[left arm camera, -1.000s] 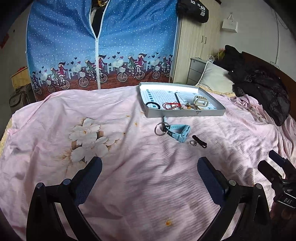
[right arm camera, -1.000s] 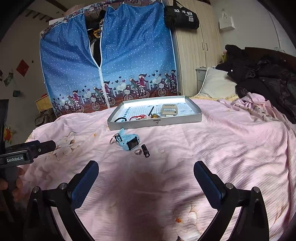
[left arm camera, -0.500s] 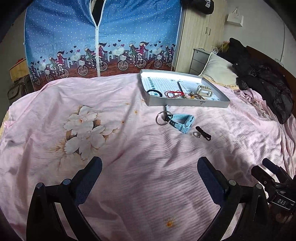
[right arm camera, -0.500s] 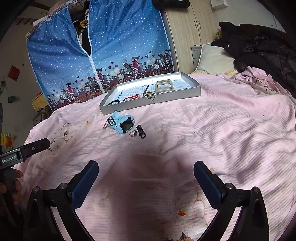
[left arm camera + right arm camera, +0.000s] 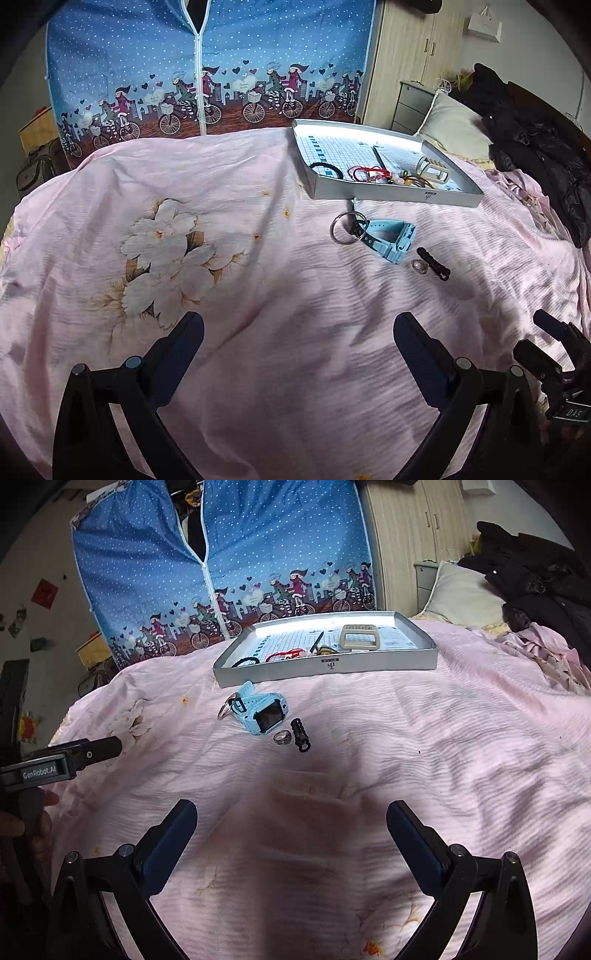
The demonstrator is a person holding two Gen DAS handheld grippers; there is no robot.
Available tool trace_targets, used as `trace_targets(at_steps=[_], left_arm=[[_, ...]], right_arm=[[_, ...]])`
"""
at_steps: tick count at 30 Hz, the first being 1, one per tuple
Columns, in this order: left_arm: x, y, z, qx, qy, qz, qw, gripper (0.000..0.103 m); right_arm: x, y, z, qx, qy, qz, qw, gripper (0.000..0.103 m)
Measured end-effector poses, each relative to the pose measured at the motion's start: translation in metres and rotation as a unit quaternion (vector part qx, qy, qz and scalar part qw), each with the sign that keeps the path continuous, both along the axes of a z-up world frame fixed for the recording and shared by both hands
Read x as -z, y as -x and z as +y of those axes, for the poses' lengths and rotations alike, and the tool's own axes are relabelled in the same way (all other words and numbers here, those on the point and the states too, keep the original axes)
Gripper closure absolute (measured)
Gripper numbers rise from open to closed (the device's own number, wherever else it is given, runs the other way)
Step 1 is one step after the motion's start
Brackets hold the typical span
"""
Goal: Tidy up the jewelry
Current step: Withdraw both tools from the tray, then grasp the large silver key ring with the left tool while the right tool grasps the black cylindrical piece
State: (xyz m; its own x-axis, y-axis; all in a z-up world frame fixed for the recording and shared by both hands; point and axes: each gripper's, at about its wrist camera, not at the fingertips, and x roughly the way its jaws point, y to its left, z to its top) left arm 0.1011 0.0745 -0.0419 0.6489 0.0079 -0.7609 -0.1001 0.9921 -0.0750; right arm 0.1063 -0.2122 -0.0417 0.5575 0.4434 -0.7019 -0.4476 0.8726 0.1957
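Landmark: grey tray point(image 5: 325, 666) on the pink bed cover point(image 5: 443, 760), already holding a hair tie, red cord, beads and a buckle.
Loose pieces: blue watch point(image 5: 264, 714) just in front of the tray; key ring point(image 5: 345, 229) touching the watch strap; small ring point(image 5: 282, 737) and black clip point(image 5: 300, 735) just beyond the watch, away from the tray.
Left claw point(image 5: 299, 338): spread wide, empty, well short of the tray.
Right claw point(image 5: 291, 821): spread wide, empty, aimed at the loose pieces.
Step in hand: likely the approach, nothing yet grasped.
Next move: reach forward, close on one piece, carry it over the tray wall.
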Motion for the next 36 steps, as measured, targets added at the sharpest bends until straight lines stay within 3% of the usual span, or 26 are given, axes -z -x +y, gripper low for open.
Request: trace_targets(at_steps=[4, 7, 9, 10, 14, 22, 25, 31, 36], left_arm=[[0.008, -0.022, 0.002, 0.017, -0.010, -0.005, 0.9998, 0.003], [0.016, -0.042, 0.005, 0.026, 0.012, -0.003, 0.9996, 0.004], [0.022, -0.052, 0.004, 0.036, 0.009, 0.001, 0.9993, 0.008], [0.024, -0.059, 0.002, 0.044, 0.007, 0.004, 0.9990, 0.010], [0.035, -0.080, 0.000, 0.072, 0.009, 0.014, 0.9973, 0.028], [0.052, -0.121, 0.000, 0.126, 0.034, 0.018, 0.9913, 0.031], [0.064, -0.136, -0.002, 0.144, 0.035, 0.032, 0.9884, 0.040], [0.072, -0.154, 0.000, 0.169, 0.050, 0.022, 0.9841, 0.040], [0.076, -0.162, -0.002, 0.194, 0.055, 0.017, 0.9792, 0.041]], right_arm=[[0.010, -0.014, 0.006, -0.014, 0.005, 0.015, 1.000, 0.004], [0.016, -0.031, 0.011, -0.020, 0.009, 0.023, 0.999, 0.022], [0.018, -0.044, 0.016, -0.023, 0.018, 0.022, 0.999, 0.036], [0.019, -0.051, 0.019, -0.025, 0.022, 0.023, 0.999, 0.038], [0.026, -0.076, 0.029, -0.031, 0.022, 0.033, 0.999, 0.059], [0.047, -0.099, 0.043, -0.047, 0.045, 0.049, 0.997, 0.074], [0.055, -0.103, 0.040, -0.046, 0.042, 0.057, 0.996, 0.076], [0.059, -0.111, 0.042, -0.053, 0.032, 0.060, 0.996, 0.076], [0.064, -0.121, 0.047, -0.053, 0.024, 0.065, 0.996, 0.086]])
